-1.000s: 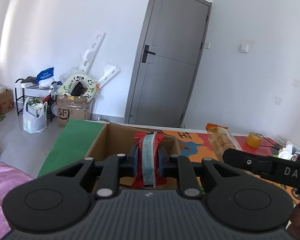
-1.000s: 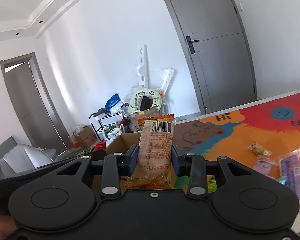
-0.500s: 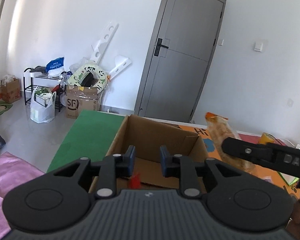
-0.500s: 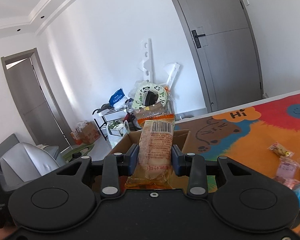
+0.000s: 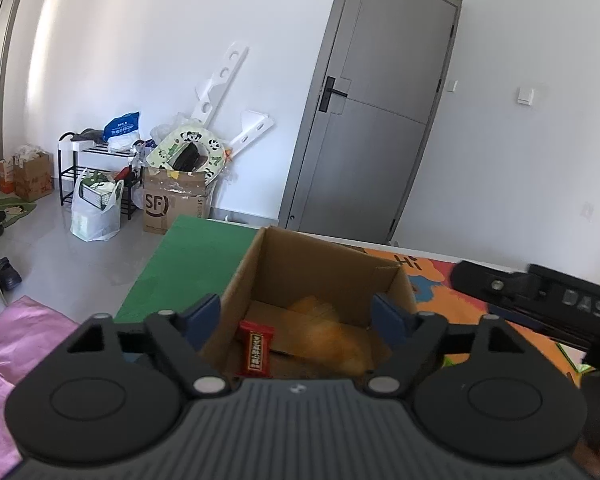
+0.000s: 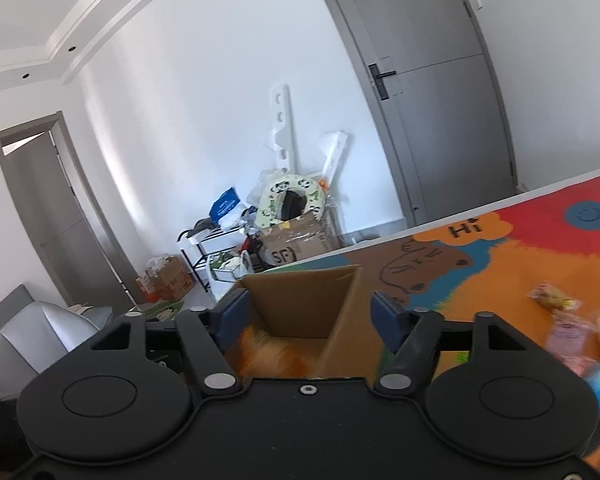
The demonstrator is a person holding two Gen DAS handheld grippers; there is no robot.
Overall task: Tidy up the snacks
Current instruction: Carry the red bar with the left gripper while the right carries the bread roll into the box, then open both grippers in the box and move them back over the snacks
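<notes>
An open cardboard box (image 5: pixel 320 268) stands on the table, right in front of both grippers; it also shows in the right wrist view (image 6: pixel 300 300). My left gripper (image 5: pixel 298 316) is open and empty above the box. A red snack pack (image 5: pixel 255 349) lies inside, beside a blurred orange snack pack (image 5: pixel 328 334). My right gripper (image 6: pixel 306 314) is open and empty over the box, with the orange pack (image 6: pixel 276 354) blurred below it. The right gripper's body (image 5: pixel 540 300) shows at the right of the left wrist view.
Loose snack packs (image 6: pixel 556 300) lie on the colourful mat (image 6: pixel 520 248) to the right. A green mat (image 5: pixel 196 256) lies left of the box. Beyond the table are floor clutter, an SF carton (image 5: pixel 176 200), a shoe rack and a grey door.
Both grippers opened. The left one let go of the red pack and the right one let go of the orange pack; both packs dropped into the box.
</notes>
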